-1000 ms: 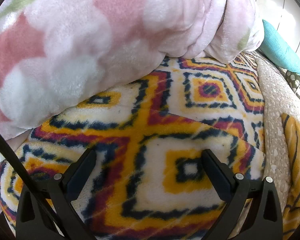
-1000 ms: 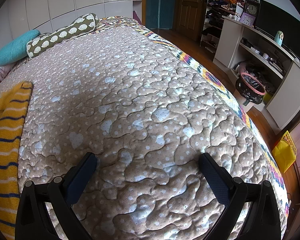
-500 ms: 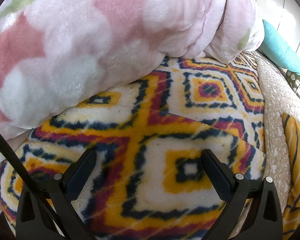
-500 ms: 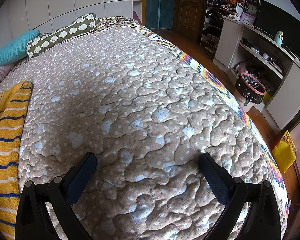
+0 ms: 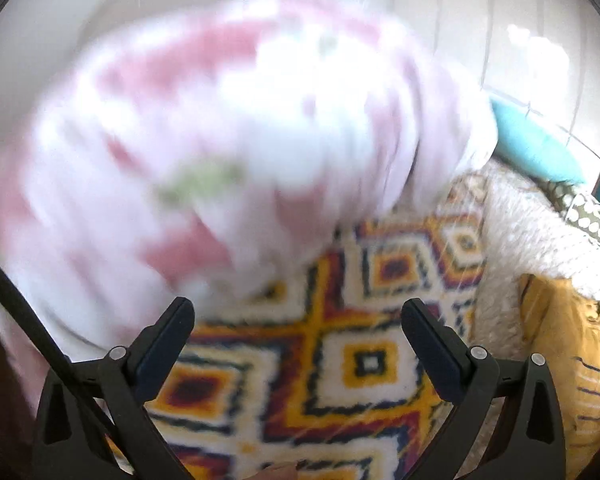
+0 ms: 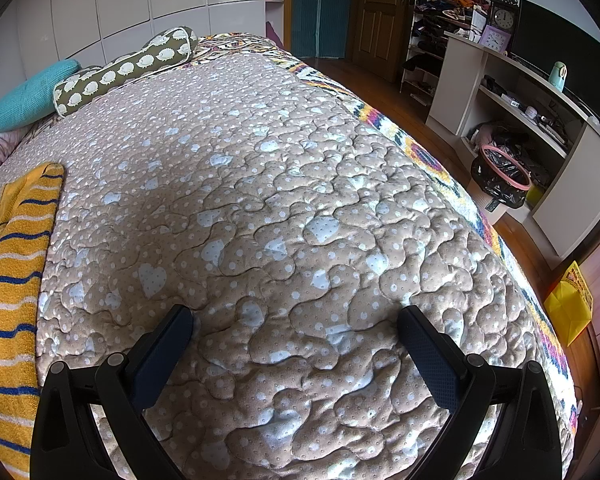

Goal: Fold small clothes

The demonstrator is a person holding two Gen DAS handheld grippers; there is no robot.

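A yellow garment with blue and white stripes (image 6: 12, 280) lies on the beige quilted bedspread (image 6: 280, 200) at the left edge of the right wrist view. It also shows at the right edge of the left wrist view (image 5: 568, 344). My right gripper (image 6: 296, 328) is open and empty, low over the quilt to the right of the garment. My left gripper (image 5: 298, 320) is open and empty above a patterned fleece blanket (image 5: 340, 360), with the garment off to its right. The left wrist view is motion-blurred.
A pink and white fluffy blanket (image 5: 220, 140) is heaped behind the left gripper. A teal pillow (image 6: 24, 96) and a spotted bolster (image 6: 128, 68) lie at the head of the bed. A desk, shelves and a bin (image 6: 500, 176) stand right of the bed.
My left gripper has lifted and pulled back sharply, so its view blurs and shows more wall and blanket heap. The striped garment has shifted slightly in the right wrist view. The right gripper is nearly still.
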